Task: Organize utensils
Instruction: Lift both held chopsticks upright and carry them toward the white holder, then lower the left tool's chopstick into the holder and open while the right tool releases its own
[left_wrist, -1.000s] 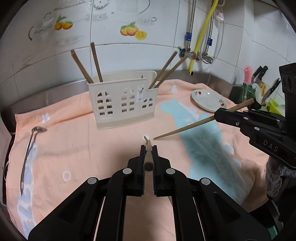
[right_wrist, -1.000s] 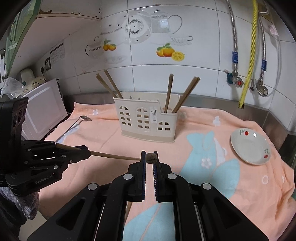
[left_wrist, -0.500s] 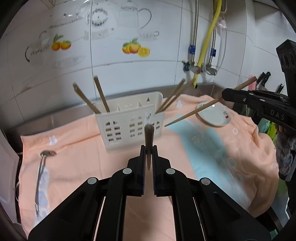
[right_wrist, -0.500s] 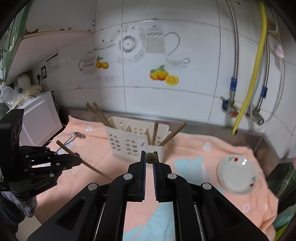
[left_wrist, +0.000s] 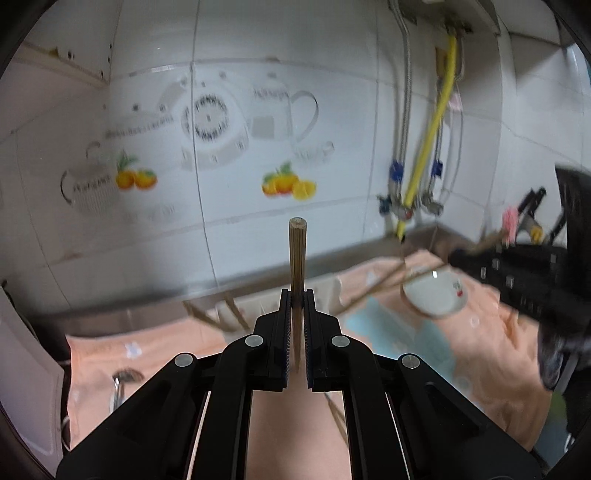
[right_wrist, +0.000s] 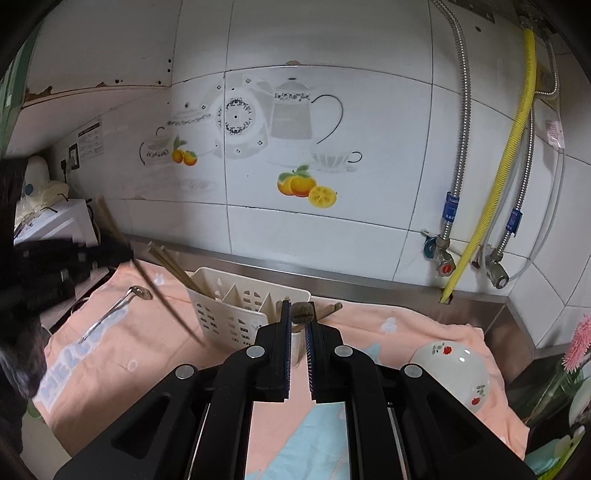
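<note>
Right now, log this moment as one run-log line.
left gripper: shut on chopstick | right gripper: shut on second chopstick | holder: on cloth, chopsticks inside | spoon: on cloth

The left gripper (right_wrist: 55, 273) is a dark blur, its chopstick (right_wrist: 162, 299) smeared. The holder (left_wrist: 255, 306) sits mostly hidden behind black fingers (left_wrist: 280, 332).

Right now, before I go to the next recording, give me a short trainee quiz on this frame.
1. True or false: the left gripper is shut on a chopstick.
2. What does the right gripper hold? A) spoon B) chopstick C) bowl
3. Fill in: the metal spoon lies on the ___ cloth, left of the utensil holder.

Key: 1 true; 2 B; 3 peach.
</note>
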